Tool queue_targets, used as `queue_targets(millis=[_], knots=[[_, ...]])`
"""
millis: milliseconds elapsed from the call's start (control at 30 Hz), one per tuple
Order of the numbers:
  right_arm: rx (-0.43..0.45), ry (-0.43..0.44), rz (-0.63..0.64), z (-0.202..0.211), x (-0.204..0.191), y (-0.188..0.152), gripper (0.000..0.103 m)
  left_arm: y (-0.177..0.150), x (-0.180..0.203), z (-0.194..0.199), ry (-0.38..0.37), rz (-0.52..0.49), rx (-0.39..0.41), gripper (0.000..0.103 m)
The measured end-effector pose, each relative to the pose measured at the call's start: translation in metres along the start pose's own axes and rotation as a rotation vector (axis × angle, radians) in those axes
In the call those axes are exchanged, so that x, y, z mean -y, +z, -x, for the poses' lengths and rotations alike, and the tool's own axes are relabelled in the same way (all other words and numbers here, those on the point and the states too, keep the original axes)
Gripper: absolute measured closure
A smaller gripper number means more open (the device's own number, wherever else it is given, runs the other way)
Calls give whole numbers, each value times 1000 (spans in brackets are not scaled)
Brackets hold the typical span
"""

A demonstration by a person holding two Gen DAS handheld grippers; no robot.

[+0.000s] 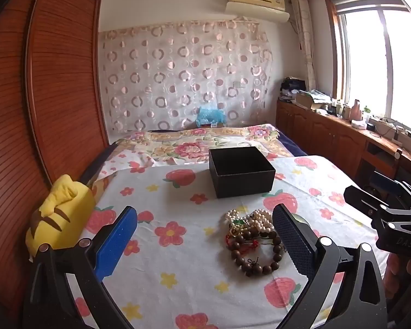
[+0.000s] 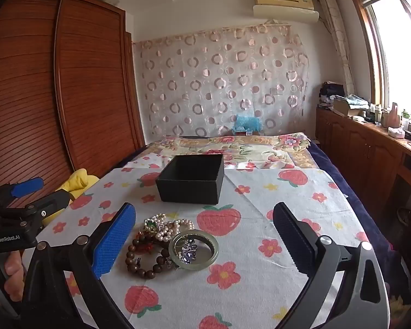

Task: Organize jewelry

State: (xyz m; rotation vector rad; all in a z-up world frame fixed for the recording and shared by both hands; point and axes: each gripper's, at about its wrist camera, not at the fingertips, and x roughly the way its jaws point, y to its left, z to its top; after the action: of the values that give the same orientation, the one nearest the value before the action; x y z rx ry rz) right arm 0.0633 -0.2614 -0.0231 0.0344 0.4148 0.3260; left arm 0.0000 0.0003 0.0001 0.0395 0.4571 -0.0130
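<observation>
**Both grippers spread, jewelry heaped in front of the box**

I hold my left gripper [image 1: 205,235] over the near part of the cloth [image 1: 178,260], its blue pads spread as wide as they go and nothing between them but the printed strawberries and flowers; the jewelry pile [image 1: 253,240] lies just inside my right-hand pad, touching neither pad; my right gripper [image 2: 204,233] is spread just as wide, tilted down toward the same heap, and it pinches nothing either.

The heap sits on the cloth nearer to me than the black box [image 2: 191,178], apart from it with a strip of bare cloth between; the box stands upright, lid off, and what I can see of its inside is dark; I cannot tell whether anything lies at the bottom.

In the pile, the brown wooden bead bracelet [image 2: 146,260] lies nearest me on the left; the pearl strands [image 2: 167,229] are bunched behind it, tangled with a bit of green and red cord; the pale bangle [image 2: 193,248] lies flat on the right side of the heap, touching the beads, with a small sparkling piece [image 2: 188,249] resting inside its ring.

A yellow plush toy [image 1: 57,213] slumps at the left edge of the cloth, against the wooden wardrobe [image 1: 41,96]; in the right wrist view my left hand [image 2: 12,271] grips its handle at the lower left.
</observation>
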Motion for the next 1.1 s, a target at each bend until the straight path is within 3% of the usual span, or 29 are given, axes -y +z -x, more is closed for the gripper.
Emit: queue_targets(millis=[1100], knots=[[1,2,-6,0,0,0,2,7,0,-3,-2,9,14,8]])
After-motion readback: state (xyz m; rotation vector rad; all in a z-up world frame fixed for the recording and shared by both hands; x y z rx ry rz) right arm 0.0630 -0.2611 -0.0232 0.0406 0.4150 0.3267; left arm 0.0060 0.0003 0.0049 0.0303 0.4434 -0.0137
